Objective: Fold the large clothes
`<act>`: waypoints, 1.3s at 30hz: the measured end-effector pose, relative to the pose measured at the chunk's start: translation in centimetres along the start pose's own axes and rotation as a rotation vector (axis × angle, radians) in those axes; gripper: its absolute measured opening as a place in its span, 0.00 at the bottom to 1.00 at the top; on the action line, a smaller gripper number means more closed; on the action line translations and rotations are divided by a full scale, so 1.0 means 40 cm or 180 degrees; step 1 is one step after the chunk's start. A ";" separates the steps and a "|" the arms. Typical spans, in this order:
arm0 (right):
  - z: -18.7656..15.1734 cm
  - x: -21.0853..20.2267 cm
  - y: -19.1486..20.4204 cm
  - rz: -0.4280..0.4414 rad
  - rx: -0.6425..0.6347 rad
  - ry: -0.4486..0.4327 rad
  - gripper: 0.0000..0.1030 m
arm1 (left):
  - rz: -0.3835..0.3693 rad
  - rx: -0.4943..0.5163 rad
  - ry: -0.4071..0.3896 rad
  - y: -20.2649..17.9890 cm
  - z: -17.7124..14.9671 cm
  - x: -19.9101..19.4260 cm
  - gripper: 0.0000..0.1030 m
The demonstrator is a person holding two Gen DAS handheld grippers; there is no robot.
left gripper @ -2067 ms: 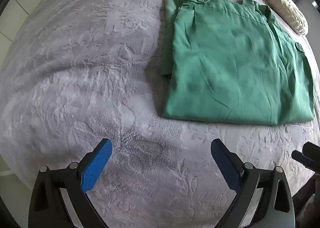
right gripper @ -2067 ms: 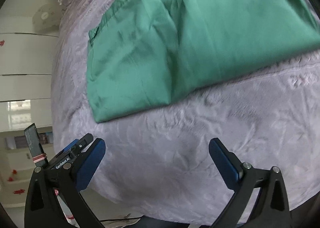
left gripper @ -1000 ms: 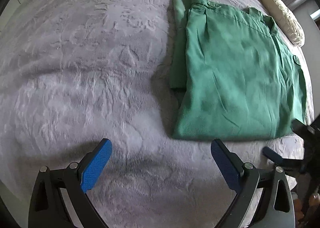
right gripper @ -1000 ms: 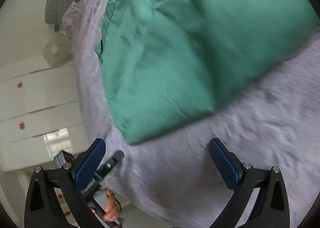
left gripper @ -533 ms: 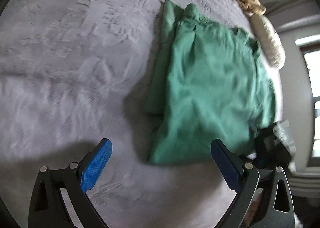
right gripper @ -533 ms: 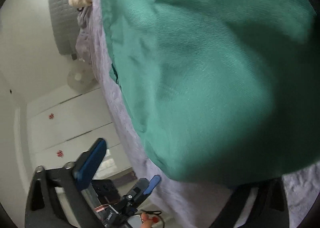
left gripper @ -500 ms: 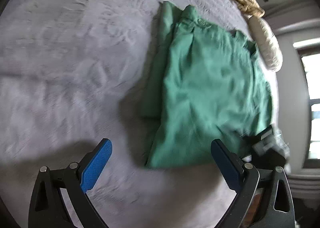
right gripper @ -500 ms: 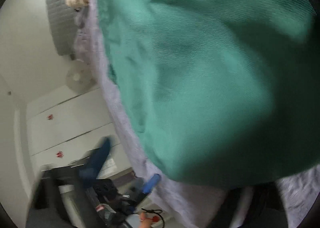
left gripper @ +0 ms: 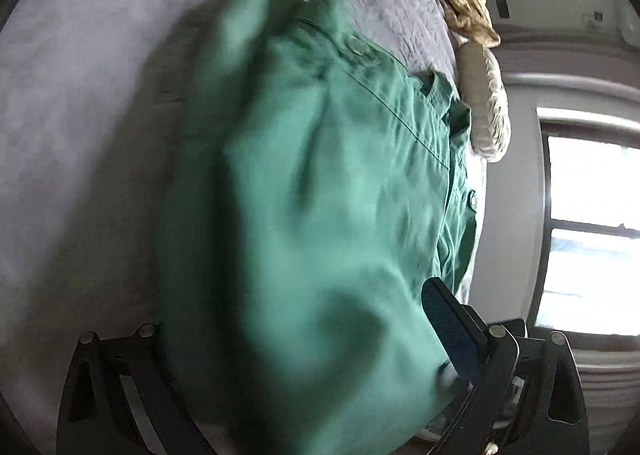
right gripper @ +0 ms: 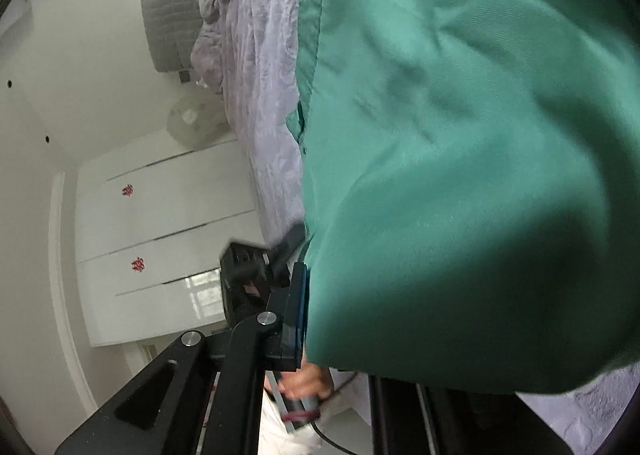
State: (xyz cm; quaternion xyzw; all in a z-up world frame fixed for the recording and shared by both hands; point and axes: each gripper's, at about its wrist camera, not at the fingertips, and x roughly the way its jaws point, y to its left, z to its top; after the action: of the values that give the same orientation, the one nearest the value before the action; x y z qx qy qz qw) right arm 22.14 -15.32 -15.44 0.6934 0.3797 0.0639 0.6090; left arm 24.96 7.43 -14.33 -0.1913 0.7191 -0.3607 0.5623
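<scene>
Near hem of green garment (left gripper: 320,215): my right gripper (right gripper: 320,315) has just closed on it; my left gripper (left gripper: 300,339) straddles it, jaws wide.

A home bedroom is shown: a bed (left gripper: 100,103) w/ grey embossed cover is seen, a cream pillow (left gripper: 486,103) & a padded grey headboard (right gripper: 164,3) at its far end. White wardrobe doors (right gripper: 160,223) w/ red stickers, a fan (right gripper: 190,119) & a bright window (left gripper: 592,235) are also seen.
</scene>
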 end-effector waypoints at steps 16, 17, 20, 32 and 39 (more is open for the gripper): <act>0.054 -0.182 0.067 -0.1668 -0.1215 -0.0231 0.13 | 0.0924 0.0803 -0.0369 -0.208 -0.038 0.002 0.15; 0.083 -0.173 0.049 -0.1750 -0.1239 -0.0281 0.11 | 0.0902 0.0817 -0.0405 -0.229 -0.041 -0.003 0.15; 0.130 -0.106 -0.047 -0.1974 -0.1151 -0.0050 0.07 | 0.0802 0.0911 -0.0482 -0.315 -0.046 -0.004 0.15; 0.150 -0.320 -0.097 -0.1145 -0.0981 -0.0118 0.06 | 0.0698 0.1996 -0.0299 -0.779 -0.117 0.243 0.15; 0.187 -0.614 -0.223 -0.1065 -0.0599 -0.0704 0.12 | 0.0980 0.2380 0.0196 -0.878 -0.195 0.576 0.15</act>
State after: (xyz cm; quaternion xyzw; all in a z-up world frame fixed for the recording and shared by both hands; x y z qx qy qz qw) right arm 4.99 -36.41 -16.10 0.5636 0.4128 -0.0793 0.7111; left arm 6.20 -29.29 -3.19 0.1472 0.5751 -0.5145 0.6188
